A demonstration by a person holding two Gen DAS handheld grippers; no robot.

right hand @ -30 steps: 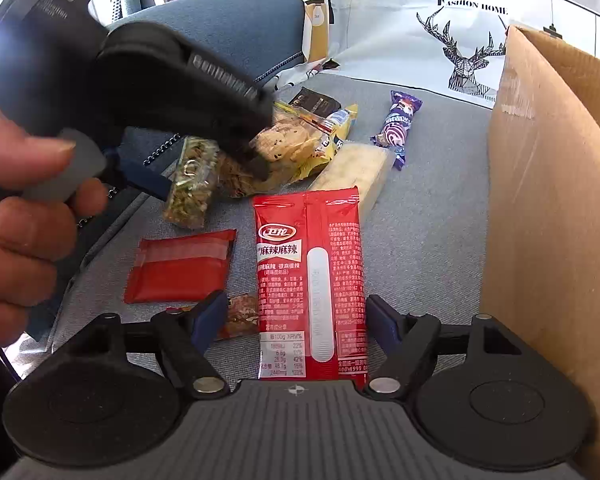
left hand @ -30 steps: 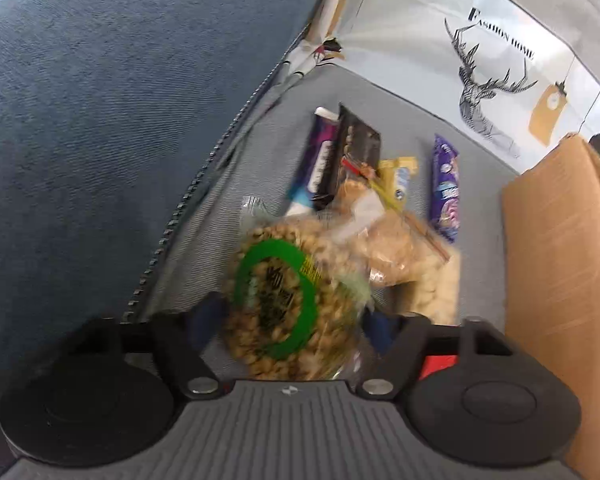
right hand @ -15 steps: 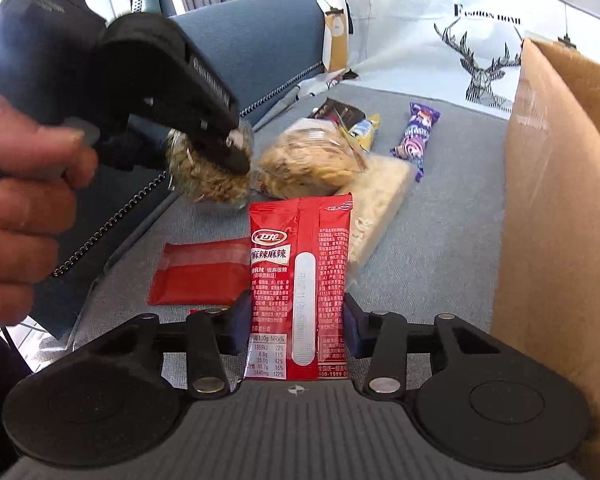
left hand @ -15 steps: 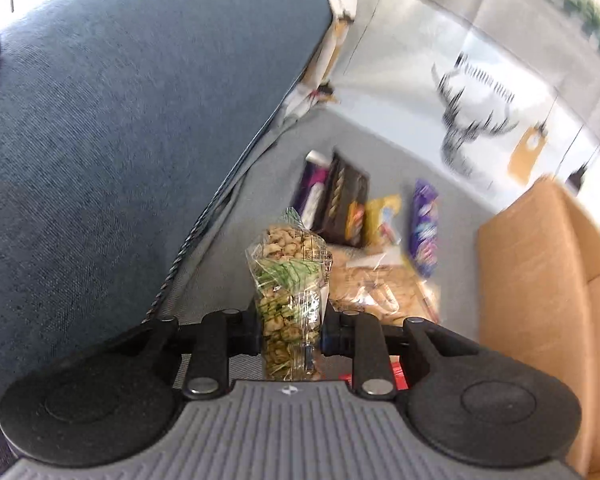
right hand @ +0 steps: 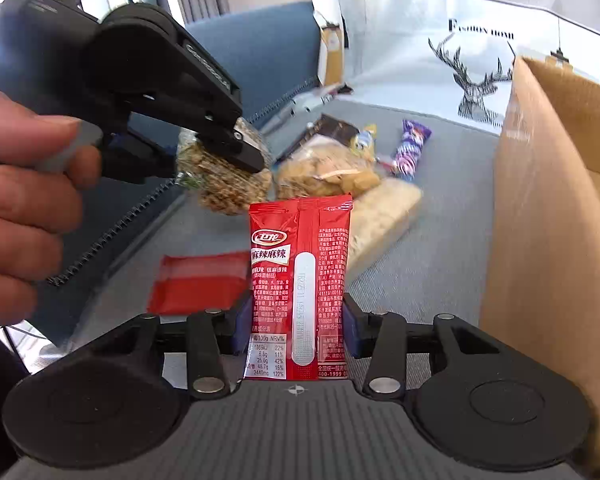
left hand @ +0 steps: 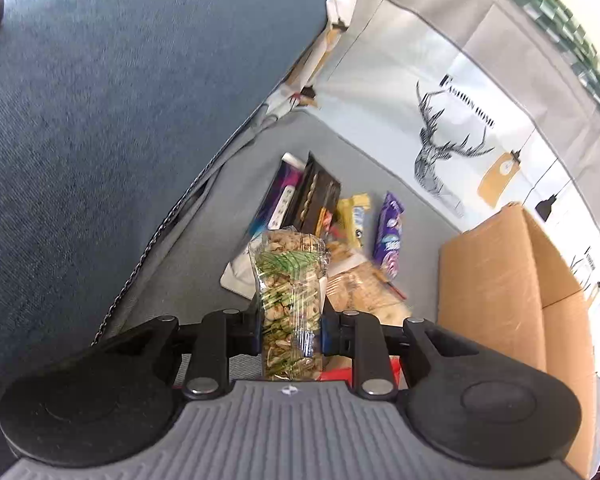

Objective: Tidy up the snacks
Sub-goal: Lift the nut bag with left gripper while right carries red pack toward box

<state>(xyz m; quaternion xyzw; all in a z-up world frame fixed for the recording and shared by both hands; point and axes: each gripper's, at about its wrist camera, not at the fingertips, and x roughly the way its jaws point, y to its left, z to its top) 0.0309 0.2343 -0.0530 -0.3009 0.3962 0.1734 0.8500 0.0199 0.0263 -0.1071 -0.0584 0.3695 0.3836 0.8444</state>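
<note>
My left gripper (left hand: 289,328) is shut on a clear bag of nuts with a green label (left hand: 288,288) and holds it above the grey sofa seat (left hand: 204,264). It also shows in the right wrist view (right hand: 220,152), gripping the nut bag (right hand: 224,188). My right gripper (right hand: 296,326) is shut on a red spicy snack packet (right hand: 300,276), lifted off the seat. A cardboard box (right hand: 552,216) stands open on the right, also in the left wrist view (left hand: 508,280).
Loose snacks lie on the seat: a purple bar (right hand: 410,148), a cracker bag (right hand: 328,176), a pale biscuit pack (right hand: 384,220), a dark chocolate pack (left hand: 316,200), a flat red packet (right hand: 196,284). Blue sofa back (left hand: 120,120) rises on the left.
Both grippers closed on their snacks and lifted them off the seat. The nut bag turned edge-on between the left fingers. The left gripper rose.
</note>
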